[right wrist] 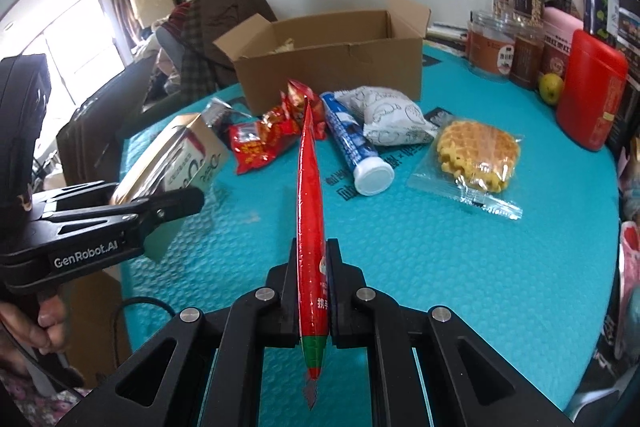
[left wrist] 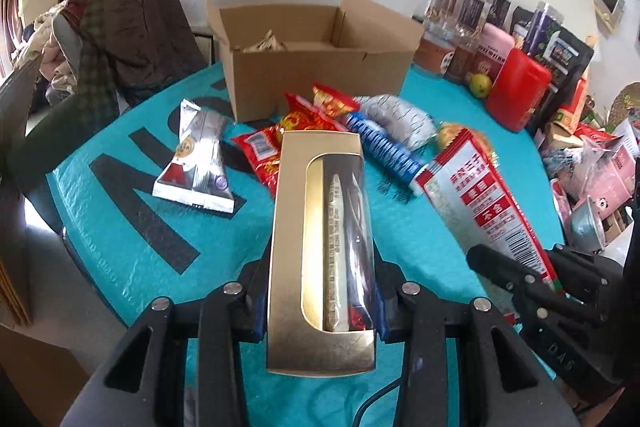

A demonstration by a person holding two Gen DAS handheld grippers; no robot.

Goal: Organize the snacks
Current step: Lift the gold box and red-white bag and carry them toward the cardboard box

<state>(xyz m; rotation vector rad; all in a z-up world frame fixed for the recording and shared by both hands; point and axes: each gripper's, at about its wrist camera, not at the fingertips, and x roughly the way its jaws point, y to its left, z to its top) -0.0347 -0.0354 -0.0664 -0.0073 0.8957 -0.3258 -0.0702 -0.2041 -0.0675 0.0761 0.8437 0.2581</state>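
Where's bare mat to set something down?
Free: near half of the teal mat, in front of the waffle packet and white-capped tube. Crowded: snack pile before the cardboard box and the jars along the right edge.

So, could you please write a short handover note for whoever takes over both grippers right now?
Left gripper: shut on the gold window box, held above the table.
Right gripper: shut on the flat red packet, held edge-up.
Cardboard box: open at the back of the teal table, with something pale already inside.
Still on the table: silver pouch, red snack bags, blue tube, white bag, waffle pack.
Left to do, probably: drop both held items in the box, then the rest.
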